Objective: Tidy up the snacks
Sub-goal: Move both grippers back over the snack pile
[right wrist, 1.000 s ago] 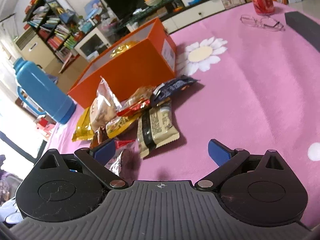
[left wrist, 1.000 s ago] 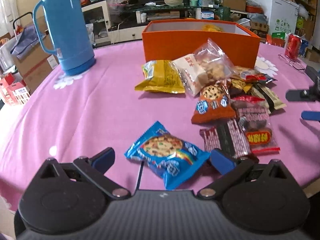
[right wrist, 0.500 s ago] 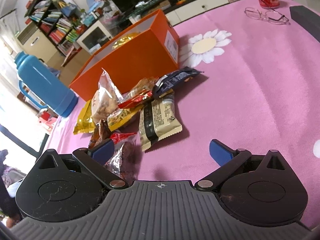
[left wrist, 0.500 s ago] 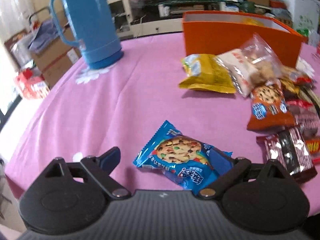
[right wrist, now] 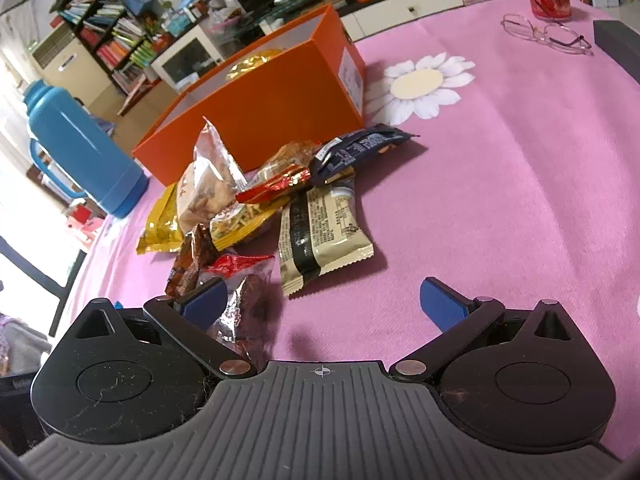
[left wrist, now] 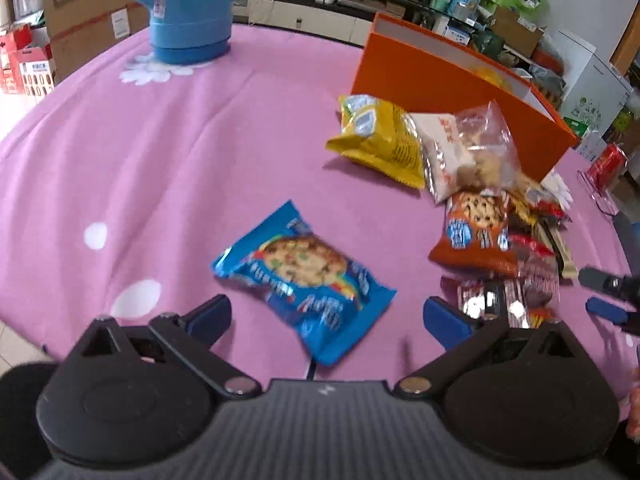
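Matt pink cloth tablecloth (left wrist: pixel 240 128), glossy plastic blue cookie packet (left wrist: pixel 304 280), smooth orange box (right wrist: pixel 256 116)

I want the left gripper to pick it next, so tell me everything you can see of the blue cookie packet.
The blue cookie packet is a glossy, sealed plastic pouch, printed with a chip-studded cookie and pale lettering, blurred here. It looks puffed, with crimped ends. It lies flat and askew on the pink tablecloth, apart from the snack pile, touching only the cloth. The left gripper frames its near end; the opening fingers are not touching it.
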A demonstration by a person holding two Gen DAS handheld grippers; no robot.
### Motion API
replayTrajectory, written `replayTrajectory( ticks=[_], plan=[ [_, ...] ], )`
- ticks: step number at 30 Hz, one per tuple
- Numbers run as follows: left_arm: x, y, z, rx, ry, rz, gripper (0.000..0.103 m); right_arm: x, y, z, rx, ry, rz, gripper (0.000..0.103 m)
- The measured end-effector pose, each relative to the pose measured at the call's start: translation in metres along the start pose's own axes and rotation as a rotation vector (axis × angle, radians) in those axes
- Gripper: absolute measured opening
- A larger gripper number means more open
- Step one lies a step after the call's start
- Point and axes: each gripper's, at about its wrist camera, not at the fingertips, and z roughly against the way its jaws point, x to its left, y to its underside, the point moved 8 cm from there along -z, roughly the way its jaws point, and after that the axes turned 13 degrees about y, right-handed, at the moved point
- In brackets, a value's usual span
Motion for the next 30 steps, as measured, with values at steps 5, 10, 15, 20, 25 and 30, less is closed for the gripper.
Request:
replayTrajectory(
  ticks=[5, 10, 15, 20, 25, 30],
  plan=[
    [0.0, -0.022, -0.028, 0.022, 0.024, -0.027, 0.102, -0.001, 0.0, 0.001, 0.001, -0.008, -0.003, 0.084],
    [-0.004, -0.044, -0.045, 0.042, 0.009, -0.061, 0.102, -0.005, -0.001, 0.002, 0.003, -0.023, -0.031, 0.084],
    [-0.006, -0.025, -0.026, 0.009, -0.053, -0.142, 0.103, -0.004, -0.004, 0.005, -0.028, 0.011, 0.001, 0.084],
    [-0.006, -0.008, -0.034, 0.035, -0.038, -0.16, 0.102, 0.02, -0.001, 0.01, -0.083, 0.043, 0.133, 0.084],
    [-0.013, -0.002, -0.038, 0.022, -0.053, -0.209, 0.102, 0.016, -0.01, 0.009, -0.116, 0.122, 0.14, 0.084],
    [-0.016, 0.0, -0.041, 0.017, -0.081, -0.26, 0.102, 0.013, -0.039, 0.007, -0.12, 0.171, 0.137, 0.084]
  ],
)
